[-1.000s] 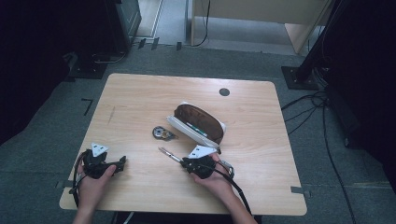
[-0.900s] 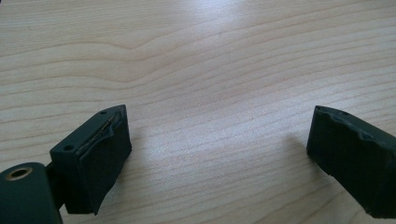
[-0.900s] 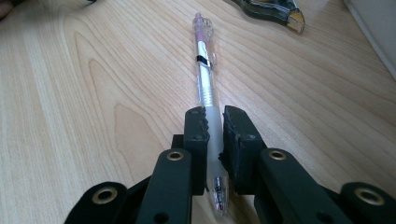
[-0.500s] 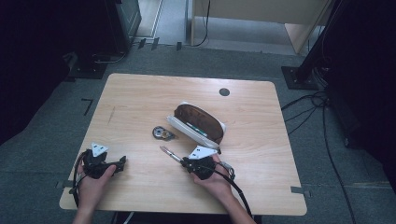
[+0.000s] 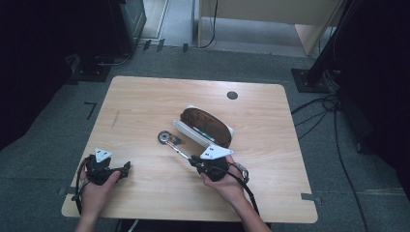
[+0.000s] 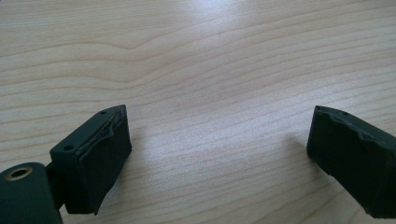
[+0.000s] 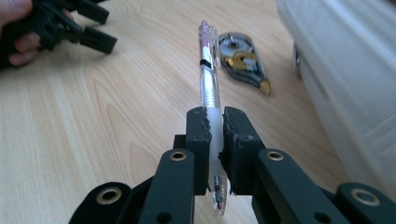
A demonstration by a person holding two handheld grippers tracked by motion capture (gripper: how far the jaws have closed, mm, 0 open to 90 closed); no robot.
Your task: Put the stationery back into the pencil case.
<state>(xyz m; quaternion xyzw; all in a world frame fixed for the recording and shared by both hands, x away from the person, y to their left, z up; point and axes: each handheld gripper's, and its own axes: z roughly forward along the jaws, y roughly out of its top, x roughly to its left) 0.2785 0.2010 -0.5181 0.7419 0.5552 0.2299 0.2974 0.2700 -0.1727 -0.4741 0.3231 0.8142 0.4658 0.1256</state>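
- Right gripper (image 7: 214,122) clamped on clear plastic pen with pink top (image 7: 208,70), pen sticking out past jaw tips, off the light wooden table (image 5: 145,111).
- Left gripper (image 5: 126,167) jaws wide apart, holding nothing, low over bare wood.
- Beyond pen: grey round-bodied tape dispenser (image 7: 243,57), then white pencil case with brown lid (image 5: 205,126), contents hard to make out.
- Grey floor, dark surroundings.

You sit in a lab or recording studio: a lone wooden table (image 5: 145,106) on grey carpet (image 5: 43,159), black equipment stands (image 5: 314,72) at the edges, cables (image 5: 333,125) trailing across the floor, tape marks (image 5: 90,108) beside the table.
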